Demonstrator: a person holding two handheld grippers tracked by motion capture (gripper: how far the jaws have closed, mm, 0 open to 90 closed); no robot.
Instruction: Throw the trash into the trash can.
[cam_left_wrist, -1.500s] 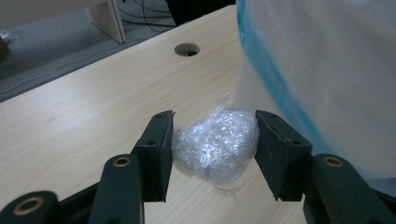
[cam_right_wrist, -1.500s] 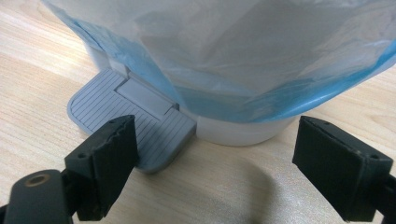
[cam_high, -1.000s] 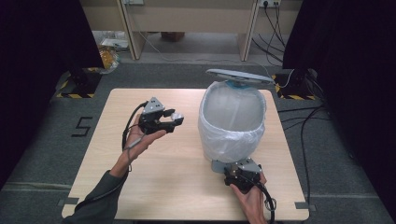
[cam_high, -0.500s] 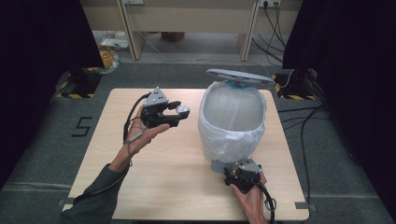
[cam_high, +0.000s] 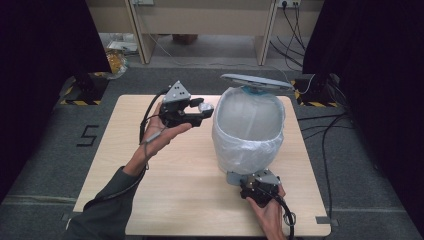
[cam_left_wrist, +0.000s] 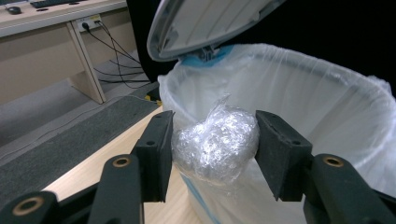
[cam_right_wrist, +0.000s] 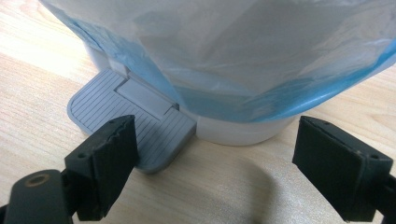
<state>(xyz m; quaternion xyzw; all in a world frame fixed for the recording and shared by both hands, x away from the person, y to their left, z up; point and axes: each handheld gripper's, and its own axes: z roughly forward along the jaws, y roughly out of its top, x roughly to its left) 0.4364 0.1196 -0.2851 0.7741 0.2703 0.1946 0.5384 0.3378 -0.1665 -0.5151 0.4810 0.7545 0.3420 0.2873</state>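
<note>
- While the left gripper (cam_high: 201, 111) clamps a crumpled ball of clear plastic wrap (cam_left_wrist: 215, 142) between its pads, it hangs above the table (cam_high: 165, 185), just left of the pedal bin (cam_high: 248, 131).
- The bin stands on the right half of the table, lined with a white bag (cam_left_wrist: 327, 112), its lid (cam_high: 257, 81) raised at the far side.
- The right gripper (cam_right_wrist: 212, 175) sits at the bin's near side, jaws apart and holding nothing, one pad on the grey foot pedal (cam_right_wrist: 126, 119).

High view overhead, facing forward-down; claw cameras close; all share bin (cam_high: 248, 131).
</note>
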